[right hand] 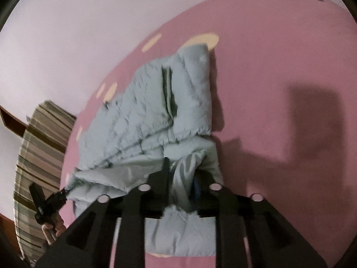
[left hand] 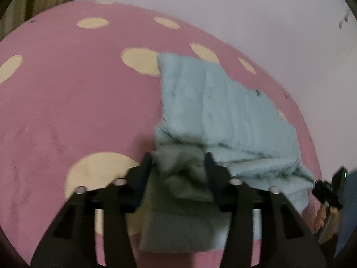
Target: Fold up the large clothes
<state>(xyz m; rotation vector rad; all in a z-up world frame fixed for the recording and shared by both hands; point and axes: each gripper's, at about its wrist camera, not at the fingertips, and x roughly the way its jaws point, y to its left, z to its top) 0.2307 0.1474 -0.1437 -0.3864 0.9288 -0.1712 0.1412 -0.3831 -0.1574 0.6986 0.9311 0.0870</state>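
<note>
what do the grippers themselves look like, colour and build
Both the left gripper and right gripper are matte black plastic, with two tapering fingers on angular, cut-out linkage arms. Shiny silver pins mark the joints. No cables or sleeves show.

left wrist: close, looking down along fingers | right wrist: same | shared: blue garment, pink spotted cover

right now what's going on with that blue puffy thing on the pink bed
A person is folding a light blue quilted jacket on a pink spotted bedspread, using a handheld gripper in each hand. The left gripper has a bunch of the jacket's near edge between its fingers, and the right gripper has fabric gathered between its own at the other near corner. The rest of the jacket lies crumpled, partly doubled over, so the fold looks underway.
</note>
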